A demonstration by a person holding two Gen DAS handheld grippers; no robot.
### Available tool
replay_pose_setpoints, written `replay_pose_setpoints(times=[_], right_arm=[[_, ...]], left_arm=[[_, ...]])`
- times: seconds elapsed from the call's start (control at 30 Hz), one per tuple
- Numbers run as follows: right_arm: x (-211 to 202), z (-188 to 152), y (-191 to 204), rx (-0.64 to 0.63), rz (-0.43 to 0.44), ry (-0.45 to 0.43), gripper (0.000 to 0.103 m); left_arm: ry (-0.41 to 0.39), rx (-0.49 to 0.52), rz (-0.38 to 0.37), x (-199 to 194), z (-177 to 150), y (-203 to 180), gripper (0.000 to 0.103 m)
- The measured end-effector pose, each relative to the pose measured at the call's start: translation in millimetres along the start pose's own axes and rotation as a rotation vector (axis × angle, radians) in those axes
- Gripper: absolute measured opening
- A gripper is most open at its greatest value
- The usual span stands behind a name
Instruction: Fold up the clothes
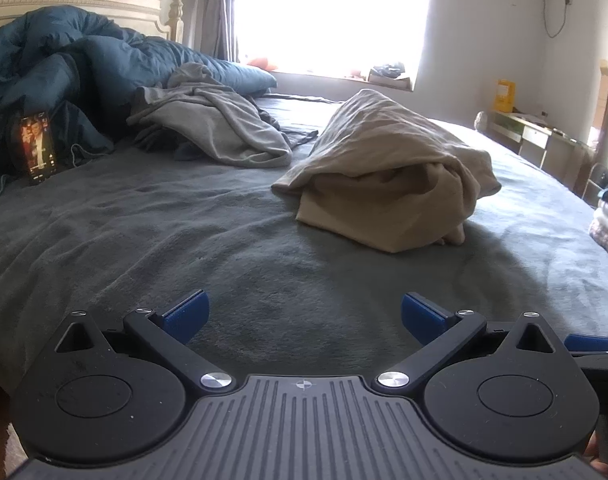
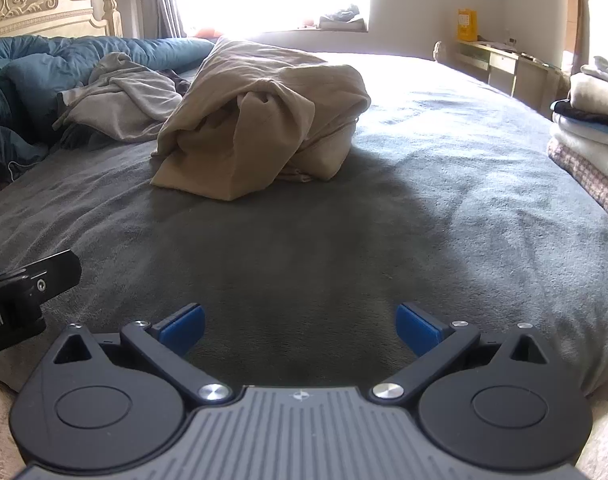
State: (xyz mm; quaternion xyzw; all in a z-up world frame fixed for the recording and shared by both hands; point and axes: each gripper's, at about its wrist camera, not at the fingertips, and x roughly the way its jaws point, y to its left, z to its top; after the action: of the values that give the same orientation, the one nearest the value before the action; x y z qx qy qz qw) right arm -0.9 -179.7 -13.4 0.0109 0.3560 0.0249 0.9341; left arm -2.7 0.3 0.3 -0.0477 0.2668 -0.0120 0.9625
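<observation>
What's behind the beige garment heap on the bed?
Behind the beige garment, toward the headboard, lies a crumpled grey garment, then the blue duvet. Whatever sits under the beige heap is covered. Both grippers hang open, short of it.

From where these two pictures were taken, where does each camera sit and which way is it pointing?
Left wrist view: sits on the left gripper, low over the bed, looking forward past its open blue fingers to the beige garment, grey garment and phone.
Right wrist view: sits on the right gripper, also open, facing the same way; the left gripper's black body shows at its left edge, a folded stack to its right.
Shared: the bed, both garments, blue duvet, headboard, window.
</observation>
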Motion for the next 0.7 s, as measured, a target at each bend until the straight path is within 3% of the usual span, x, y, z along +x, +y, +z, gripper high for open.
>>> replay_pose_setpoints(times=[0.3,0.5,0.7], right_arm=[[1.6,1.6,2.4,0.003,-0.006,-0.004,0.103],[2.1,2.3,5.0,0.001,-0.007,-0.006,0.103],[1.8,3.6,6.9,0.002,0.006,-0.003,0.103]], left_arm=[[-0.022,-0.010,-0.014,-3.1,-7.8,14.9,0.103],[-0.006,-0.060,-0.036,0.5,-12.8,20.6,0.103],[0.023,-0.056,-0.011,5.6,-18.2,21.0,0.103]])
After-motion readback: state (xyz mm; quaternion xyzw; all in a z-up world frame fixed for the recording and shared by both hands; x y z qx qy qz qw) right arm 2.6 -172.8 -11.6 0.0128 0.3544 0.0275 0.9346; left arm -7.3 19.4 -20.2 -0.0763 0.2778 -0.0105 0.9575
